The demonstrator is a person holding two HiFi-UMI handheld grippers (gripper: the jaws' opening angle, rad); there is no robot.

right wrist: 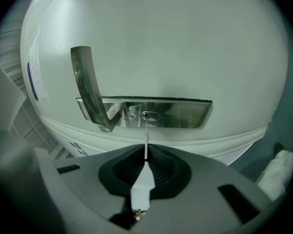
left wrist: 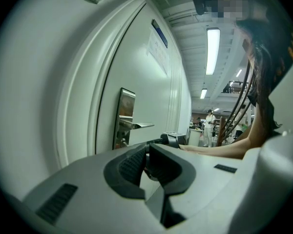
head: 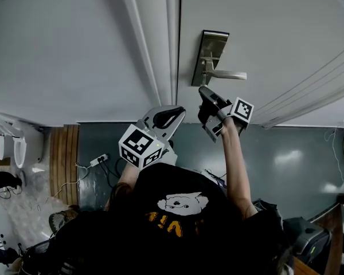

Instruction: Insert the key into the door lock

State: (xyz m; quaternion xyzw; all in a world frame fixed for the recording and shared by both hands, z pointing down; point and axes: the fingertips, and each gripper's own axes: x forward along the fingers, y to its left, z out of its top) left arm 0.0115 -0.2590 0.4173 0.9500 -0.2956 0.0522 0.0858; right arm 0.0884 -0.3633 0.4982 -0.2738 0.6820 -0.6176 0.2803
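Observation:
The steel lock plate (head: pixel 209 57) with its lever handle (head: pixel 227 75) sits on the white door (head: pixel 264 27). My right gripper (head: pixel 208 103) is just below the plate, shut on the key. In the right gripper view the thin key blade (right wrist: pixel 146 141) runs straight up from the closed pads, and its tip reaches the keyhole (right wrist: pixel 150 115) in the lock plate (right wrist: pixel 180 112), beside the lever handle (right wrist: pixel 90 89). My left gripper (head: pixel 167 119) hangs back to the left of the door edge, shut with nothing between its pads (left wrist: pixel 136 162). From it I see the lock plate (left wrist: pixel 125 112) side-on.
The door frame (head: pixel 152 39) runs left of the lock. On the floor lie a power strip with cables (head: pixel 98 160), a wooden strip (head: pixel 65 159) and a white bundle (right wrist: pixel 277 173). A person stands far down the hall (left wrist: pixel 209 126).

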